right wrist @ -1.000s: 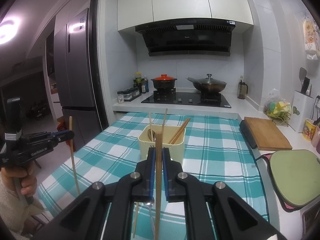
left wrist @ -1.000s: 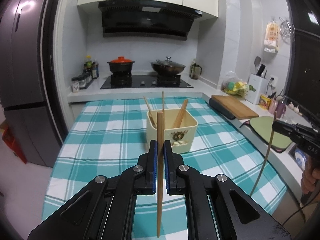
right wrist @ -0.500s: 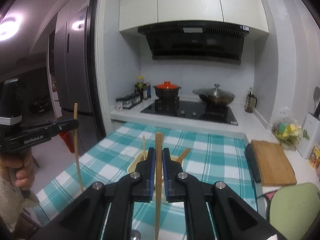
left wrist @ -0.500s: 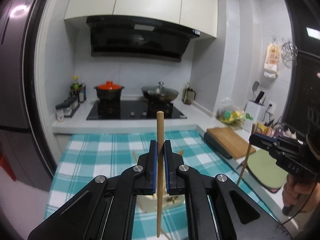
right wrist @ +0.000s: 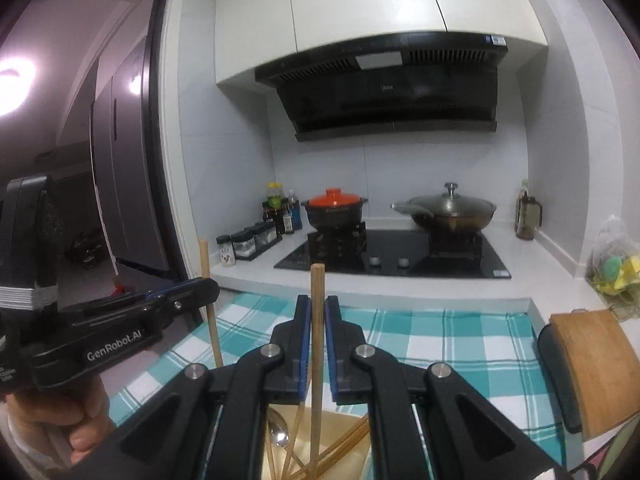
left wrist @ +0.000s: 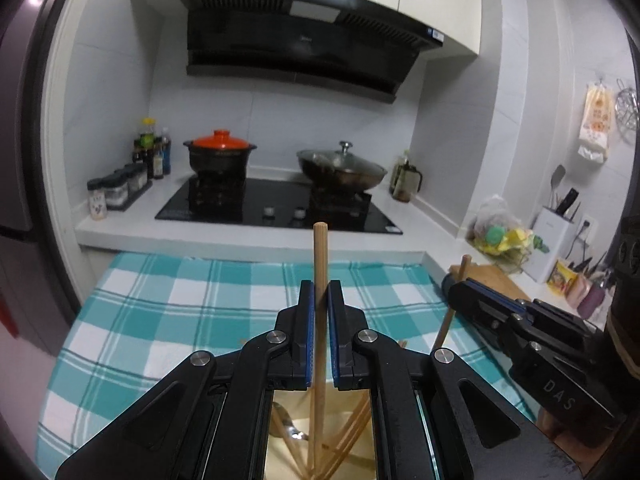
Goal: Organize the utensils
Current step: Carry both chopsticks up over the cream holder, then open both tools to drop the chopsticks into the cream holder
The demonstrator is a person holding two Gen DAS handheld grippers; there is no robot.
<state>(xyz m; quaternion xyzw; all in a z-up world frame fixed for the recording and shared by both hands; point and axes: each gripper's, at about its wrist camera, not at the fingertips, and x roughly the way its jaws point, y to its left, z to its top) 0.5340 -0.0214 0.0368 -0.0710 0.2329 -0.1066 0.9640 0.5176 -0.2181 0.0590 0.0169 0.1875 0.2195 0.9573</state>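
Observation:
My left gripper (left wrist: 319,292) is shut on an upright wooden chopstick (left wrist: 320,248). Its lower end hangs over the cream utensil holder (left wrist: 340,408), which shows between the gripper's arms with several chopsticks and a spoon (left wrist: 289,429) inside. In the right wrist view my right gripper (right wrist: 317,312) is likewise shut on a second upright chopstick (right wrist: 318,280) above the same holder (right wrist: 352,460). Each gripper sees the other close beside it: the right gripper (left wrist: 460,292) at the right, the left gripper (right wrist: 206,288) at the left. Whether either chopstick's tip touches the holder is hidden.
A teal checked cloth (left wrist: 168,312) covers the table. Behind it is a hob with an orange-lidded pot (left wrist: 220,152) and a lidded wok (left wrist: 342,168), with spice jars (left wrist: 116,192) at its left. A wooden cutting board (right wrist: 596,364) lies at the right and a fridge (right wrist: 128,184) stands at the left.
Both grippers have moved forward over the table, each still gripping its chopstick. The holder went from mid-view to under the jaws, and the grippers drew closer together.

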